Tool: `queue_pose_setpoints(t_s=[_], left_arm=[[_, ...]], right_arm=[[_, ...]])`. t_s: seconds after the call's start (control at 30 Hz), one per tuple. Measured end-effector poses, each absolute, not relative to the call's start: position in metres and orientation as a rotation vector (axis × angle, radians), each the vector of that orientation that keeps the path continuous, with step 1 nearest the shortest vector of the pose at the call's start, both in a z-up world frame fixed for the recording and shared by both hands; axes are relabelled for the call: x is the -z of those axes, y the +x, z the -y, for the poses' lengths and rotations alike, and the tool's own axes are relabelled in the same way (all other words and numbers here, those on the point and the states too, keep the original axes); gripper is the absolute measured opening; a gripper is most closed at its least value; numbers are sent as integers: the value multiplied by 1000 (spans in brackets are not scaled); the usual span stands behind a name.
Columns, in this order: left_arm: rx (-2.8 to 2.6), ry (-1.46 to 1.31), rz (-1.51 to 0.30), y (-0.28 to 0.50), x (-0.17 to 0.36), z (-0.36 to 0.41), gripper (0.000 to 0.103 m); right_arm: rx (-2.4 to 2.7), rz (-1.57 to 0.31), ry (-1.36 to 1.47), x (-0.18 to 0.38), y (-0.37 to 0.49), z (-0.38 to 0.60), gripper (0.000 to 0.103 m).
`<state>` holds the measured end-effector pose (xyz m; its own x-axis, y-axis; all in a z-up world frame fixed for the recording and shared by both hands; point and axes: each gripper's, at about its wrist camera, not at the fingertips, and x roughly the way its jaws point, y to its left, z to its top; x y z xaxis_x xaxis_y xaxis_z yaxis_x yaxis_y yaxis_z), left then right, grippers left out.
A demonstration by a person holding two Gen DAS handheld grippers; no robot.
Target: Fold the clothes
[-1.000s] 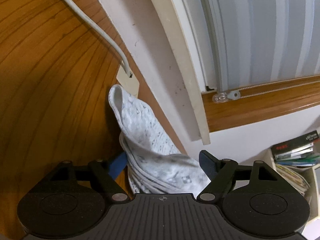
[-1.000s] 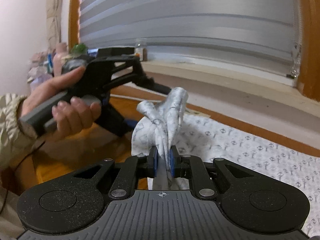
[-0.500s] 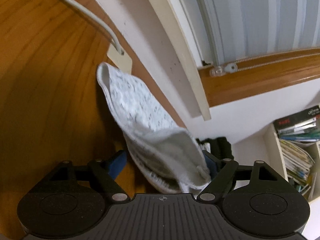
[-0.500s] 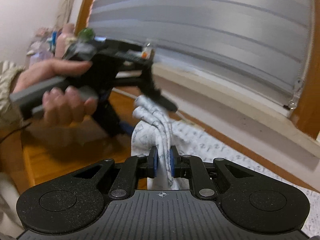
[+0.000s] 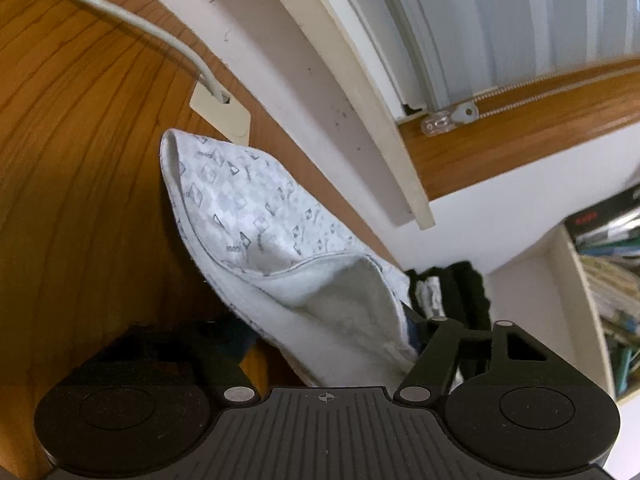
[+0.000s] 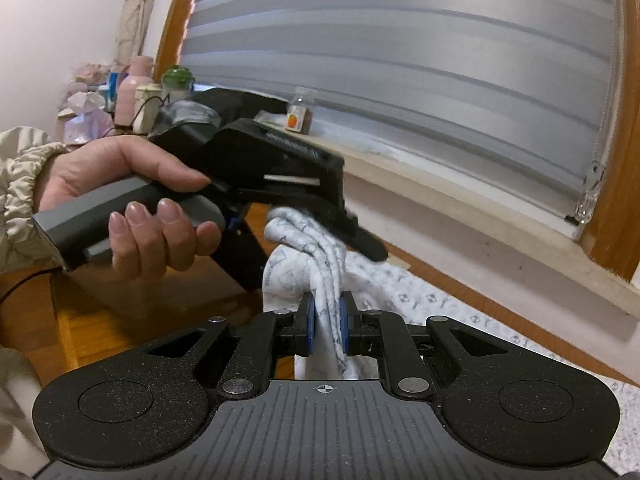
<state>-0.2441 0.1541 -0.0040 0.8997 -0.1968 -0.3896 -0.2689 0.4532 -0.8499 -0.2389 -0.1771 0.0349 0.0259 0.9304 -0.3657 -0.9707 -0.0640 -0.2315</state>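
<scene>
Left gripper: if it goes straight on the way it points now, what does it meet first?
Probably the cloth: it already lies between the left gripper jaws, which have just been closing, and stretches ahead. Beyond it come the wooden floor and the wall; depth is unclear.

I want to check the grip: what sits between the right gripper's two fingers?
A bunched fold of the patterned white cloth, pinched by the right gripper, as the right wrist view shows.
</scene>
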Motion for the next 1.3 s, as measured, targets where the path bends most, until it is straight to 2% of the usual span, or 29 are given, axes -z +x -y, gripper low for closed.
queue_pose_setpoints(t_s=[0.1,0.17,0.27,0.37,0.63,0.87,1.1,1.2,1.3], left_arm=[[-60,-1079,-473,-248,4,-153,47],[-63,-1064,-467,-251,4,-155,29],[-67,-1053,-448,-256,3,-156,19],[-70,-1036,-429,-260,1,-157,14],[-95,-997,-302,-280,-54,-184,11],[-128,-797,-155,-309,-200,-185,11],[-107,-549,-137,-285,-337,-117,11],[-72,-471,-166,-245,-365,-74,11],[-25,-429,-223,-187,-357,-31,11]], right_arm=[[-1567,-97,-501,-33,-243,175,14],[-1571,-93,-509,-32,-246,174,14],[-1577,-93,-519,-31,-248,173,14],[-1581,-89,-525,-31,-246,173,14],[-1604,-26,-509,-65,-255,143,14],[-1663,103,-394,-157,-269,116,14],[-1620,279,-248,-250,-274,146,14],[-1559,306,-176,-272,-255,177,14],[-1478,284,-145,-274,-224,212,14]])
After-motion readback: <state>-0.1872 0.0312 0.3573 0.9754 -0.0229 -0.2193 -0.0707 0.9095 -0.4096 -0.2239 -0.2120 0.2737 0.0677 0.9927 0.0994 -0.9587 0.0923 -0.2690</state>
